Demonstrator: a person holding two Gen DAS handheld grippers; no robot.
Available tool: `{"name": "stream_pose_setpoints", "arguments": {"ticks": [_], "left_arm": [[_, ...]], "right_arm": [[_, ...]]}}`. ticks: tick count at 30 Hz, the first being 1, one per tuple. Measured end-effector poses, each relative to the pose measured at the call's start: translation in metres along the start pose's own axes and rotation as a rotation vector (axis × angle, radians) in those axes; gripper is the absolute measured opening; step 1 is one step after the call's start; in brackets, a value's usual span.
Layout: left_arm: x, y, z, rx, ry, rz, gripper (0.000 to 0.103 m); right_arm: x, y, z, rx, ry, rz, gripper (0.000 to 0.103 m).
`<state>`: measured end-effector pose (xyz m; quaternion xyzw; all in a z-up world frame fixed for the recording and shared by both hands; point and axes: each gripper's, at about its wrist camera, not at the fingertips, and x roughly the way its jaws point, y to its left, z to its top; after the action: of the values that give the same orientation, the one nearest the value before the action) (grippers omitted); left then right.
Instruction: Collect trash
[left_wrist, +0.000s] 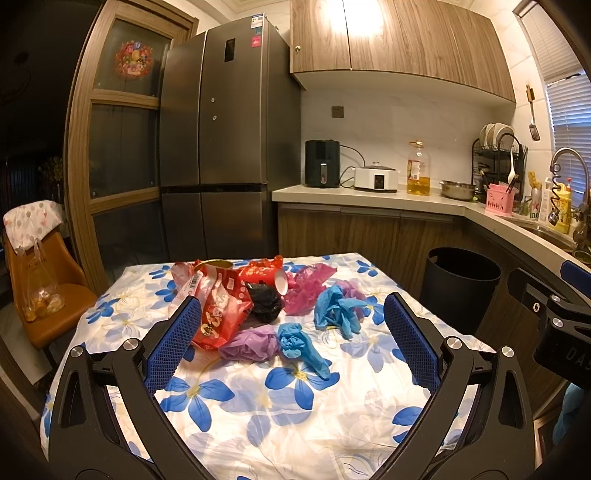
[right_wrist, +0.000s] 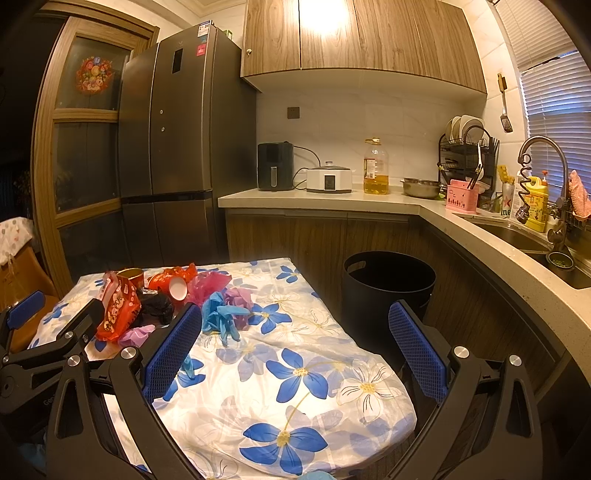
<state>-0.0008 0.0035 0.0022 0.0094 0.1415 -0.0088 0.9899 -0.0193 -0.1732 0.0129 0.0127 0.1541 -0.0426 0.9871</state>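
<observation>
Hidden: my left gripper blocks part of the red snack bag; bin bottom out of sight | Containers: black bin on floor beside the table, contents unseen | Grippers: left and right gripper both spread wide, empty | Trash: wrappers, blue gloves, paper cup heaped at table's far end

Heaped on the far half of the table: snack bag at left, crumpled bag just right of it, paper cup behind, gloves at right, one more glove nearest. Right of the table, on the floor: bin. Behind, left: fridge.
</observation>
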Motion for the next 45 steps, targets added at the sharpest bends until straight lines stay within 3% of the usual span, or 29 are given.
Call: {"name": "stream_pose_setpoints", "arguments": {"ticks": [45], "left_arm": [[0.0,0.0,0.0,-0.001,0.001,0.001,0.097]], "right_arm": [[-0.0021,-0.002,0.0002,0.0,0.0,0.0,0.098]]}}
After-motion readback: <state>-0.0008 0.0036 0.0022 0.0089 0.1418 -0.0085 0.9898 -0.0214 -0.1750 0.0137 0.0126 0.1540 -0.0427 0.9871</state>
